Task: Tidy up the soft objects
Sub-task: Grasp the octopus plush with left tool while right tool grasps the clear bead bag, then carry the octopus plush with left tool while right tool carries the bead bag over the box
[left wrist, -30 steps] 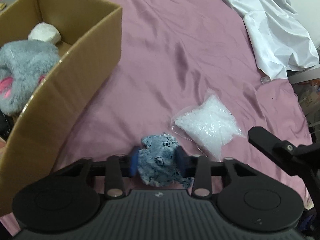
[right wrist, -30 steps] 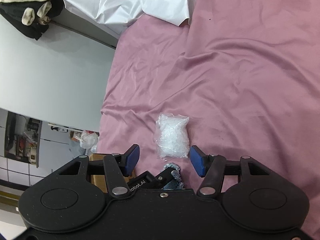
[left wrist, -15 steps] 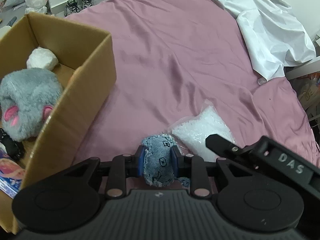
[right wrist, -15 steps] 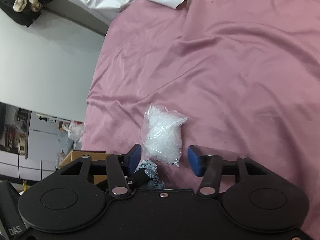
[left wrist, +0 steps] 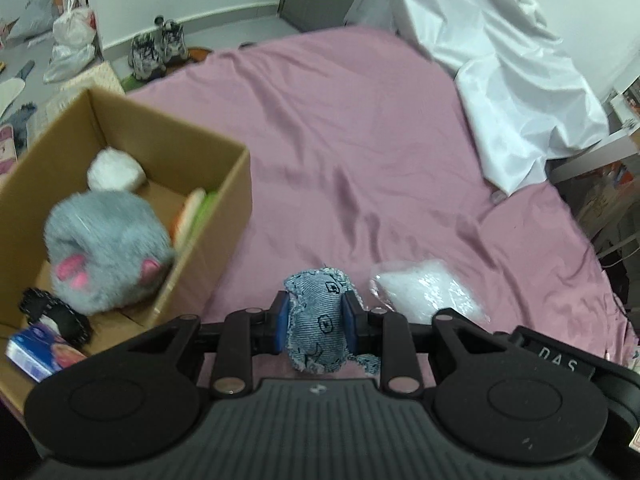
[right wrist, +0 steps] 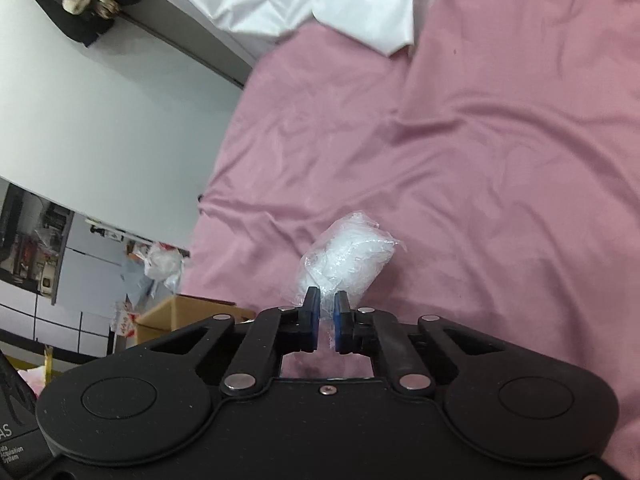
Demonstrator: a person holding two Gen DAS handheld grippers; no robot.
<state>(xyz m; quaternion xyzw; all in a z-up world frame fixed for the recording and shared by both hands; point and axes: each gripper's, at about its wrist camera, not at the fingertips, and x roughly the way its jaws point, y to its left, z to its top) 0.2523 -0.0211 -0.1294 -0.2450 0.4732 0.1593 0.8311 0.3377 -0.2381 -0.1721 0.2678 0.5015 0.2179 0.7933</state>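
Already the cardboard box (left wrist: 240,184) holds a grey plush (left wrist: 106,248) (and smaller bits); left gripper (left wrist: 316,322) jaws clamp the denim toy (left wrist: 318,316), right gripper (right wrist: 327,316) jaws have just been closing and pinch the plastic bag (right wrist: 348,256), both unboxed.

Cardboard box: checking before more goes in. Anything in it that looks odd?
In the cardboard box, a blue printed carton and a black strap-like item lie beside the grey plush; neither looks soft.
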